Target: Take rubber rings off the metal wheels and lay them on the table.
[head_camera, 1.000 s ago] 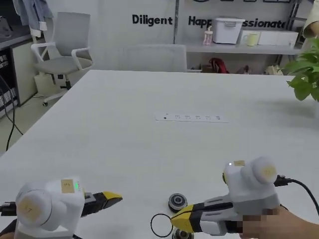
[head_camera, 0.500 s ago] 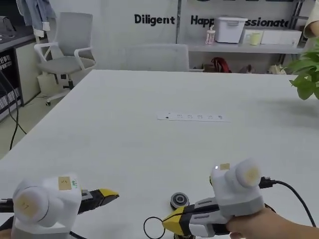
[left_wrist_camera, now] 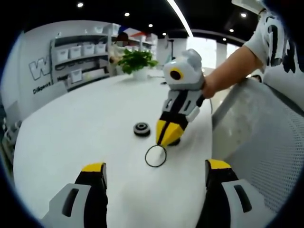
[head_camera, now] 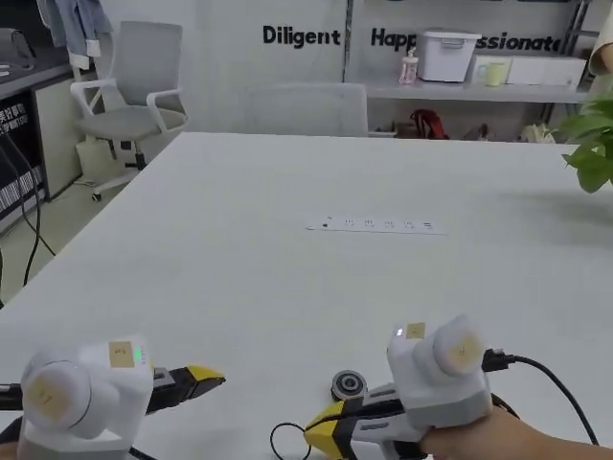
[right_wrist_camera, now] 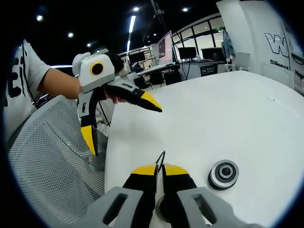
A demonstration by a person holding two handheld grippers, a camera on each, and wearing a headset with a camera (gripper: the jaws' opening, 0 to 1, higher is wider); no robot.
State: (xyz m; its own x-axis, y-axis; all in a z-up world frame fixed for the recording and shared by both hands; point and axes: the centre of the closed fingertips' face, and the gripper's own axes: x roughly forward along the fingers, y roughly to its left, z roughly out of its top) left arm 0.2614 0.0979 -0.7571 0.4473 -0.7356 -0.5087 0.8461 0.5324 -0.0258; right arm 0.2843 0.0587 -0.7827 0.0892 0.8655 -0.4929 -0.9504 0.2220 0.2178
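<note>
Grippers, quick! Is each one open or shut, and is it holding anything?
Left gripper: open, holding nothing.
Right gripper: shut, pinching the rubber ring.

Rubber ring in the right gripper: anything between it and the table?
Nothing visible does. The rubber ring hangs from the shut right gripper with the table directly beneath; a metal wheel sits beside it, apart.

- The left gripper (left_wrist_camera: 155, 167) is held low, its jaws spread wide apart, pointing toward the other gripper.
- The right gripper (right_wrist_camera: 159, 168) points back at it, jaws pressed together, pinching a rubber ring (left_wrist_camera: 146, 157) at their tips.
- A hand (head_camera: 484, 439) grips the right gripper's handle, forearm bare.
</note>
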